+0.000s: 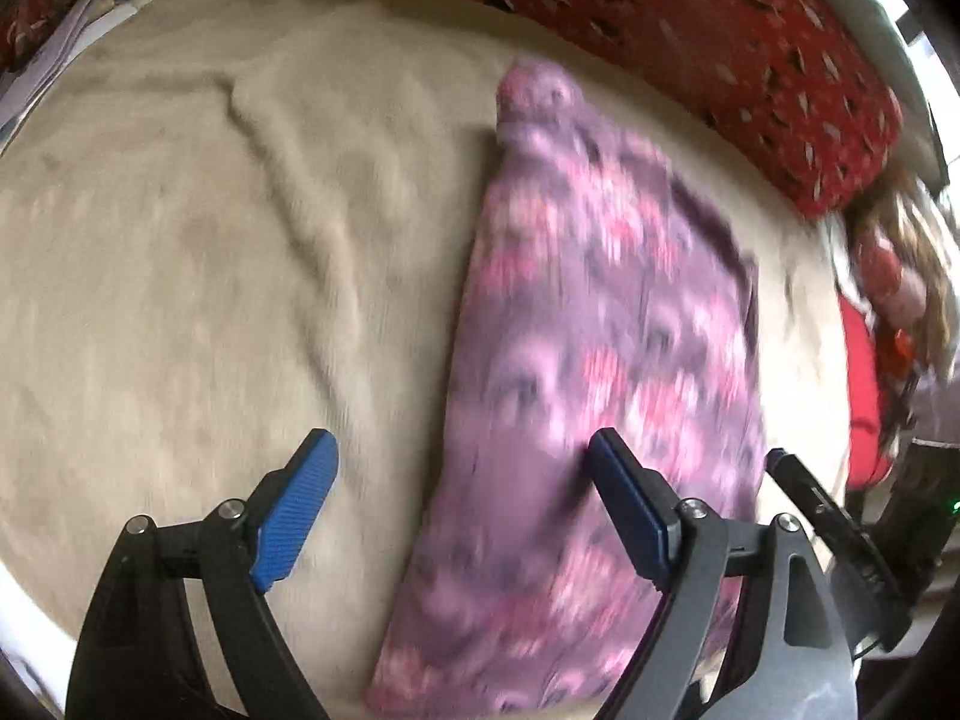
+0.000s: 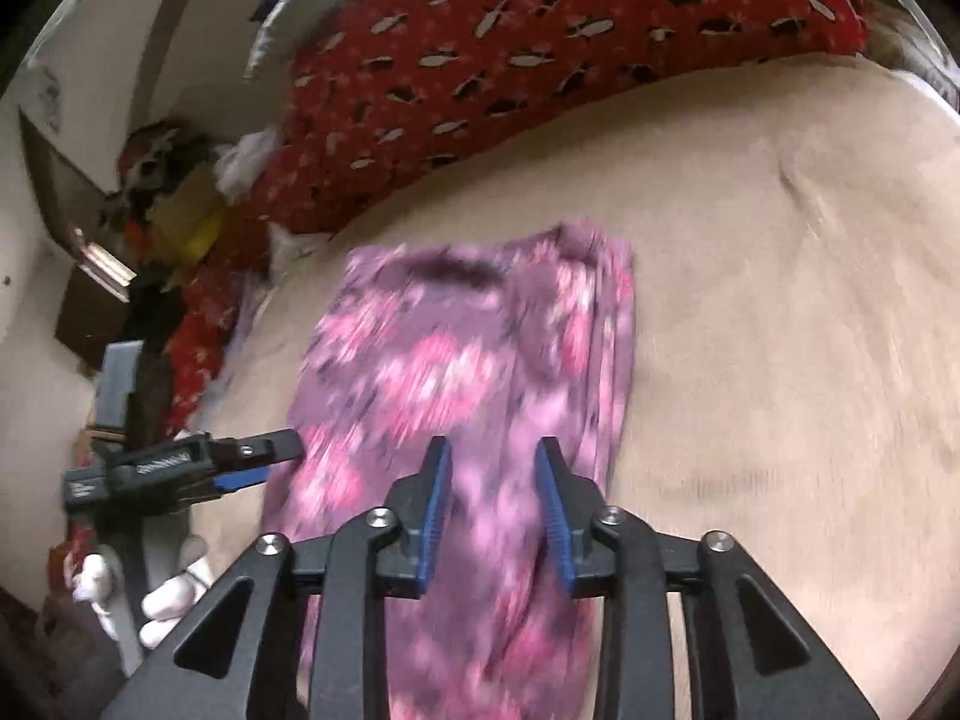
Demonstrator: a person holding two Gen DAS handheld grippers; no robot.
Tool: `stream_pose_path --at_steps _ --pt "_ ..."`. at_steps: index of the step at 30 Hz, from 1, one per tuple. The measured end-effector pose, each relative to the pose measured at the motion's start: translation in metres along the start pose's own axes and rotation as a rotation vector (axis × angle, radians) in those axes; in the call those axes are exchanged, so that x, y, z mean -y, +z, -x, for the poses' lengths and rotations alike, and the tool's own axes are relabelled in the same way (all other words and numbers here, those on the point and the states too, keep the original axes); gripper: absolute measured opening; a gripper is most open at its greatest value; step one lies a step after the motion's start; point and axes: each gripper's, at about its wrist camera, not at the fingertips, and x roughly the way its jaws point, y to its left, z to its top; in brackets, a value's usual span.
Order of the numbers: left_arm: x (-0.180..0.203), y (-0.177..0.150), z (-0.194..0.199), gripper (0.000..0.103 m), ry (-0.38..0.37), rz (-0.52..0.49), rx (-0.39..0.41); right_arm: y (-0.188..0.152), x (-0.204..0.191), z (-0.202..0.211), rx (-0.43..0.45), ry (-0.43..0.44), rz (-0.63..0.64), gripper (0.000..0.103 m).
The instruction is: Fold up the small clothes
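A purple garment with pink flowers [image 1: 600, 360] lies folded into a long strip on the beige blanket [image 1: 240, 270]; motion blurs it. My left gripper [image 1: 462, 447] hangs open and wide over the strip's left edge, its right finger above the cloth and its left finger above bare blanket. In the right wrist view the garment [image 2: 468, 348] runs away from me, and my right gripper [image 2: 492, 450] is open above its near part, with a gap between the blue pads and no cloth pinched. The left gripper [image 2: 270, 459] shows at the garment's left edge, held by a gloved hand [image 2: 168, 600].
A long red patterned cushion [image 1: 690, 30] lines the far side of the bed. A heap of coloured things [image 2: 174, 198] sits beyond the garment's far left end. A finger of the right gripper [image 1: 798, 480] is close beside my left one. Bare blanket [image 2: 780, 300] spreads right of the garment.
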Motion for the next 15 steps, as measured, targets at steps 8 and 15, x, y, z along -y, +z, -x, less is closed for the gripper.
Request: stream_pose_path --at_steps 8,15 --pt "0.004 -0.038 -0.004 0.087 0.016 0.004 -0.001 -0.036 0.003 0.009 0.008 0.056 0.009 0.01" --pt "0.013 -0.044 -0.001 0.087 0.068 -0.039 0.012 -0.032 -0.005 0.002 -0.026 -0.032 0.034 0.015"
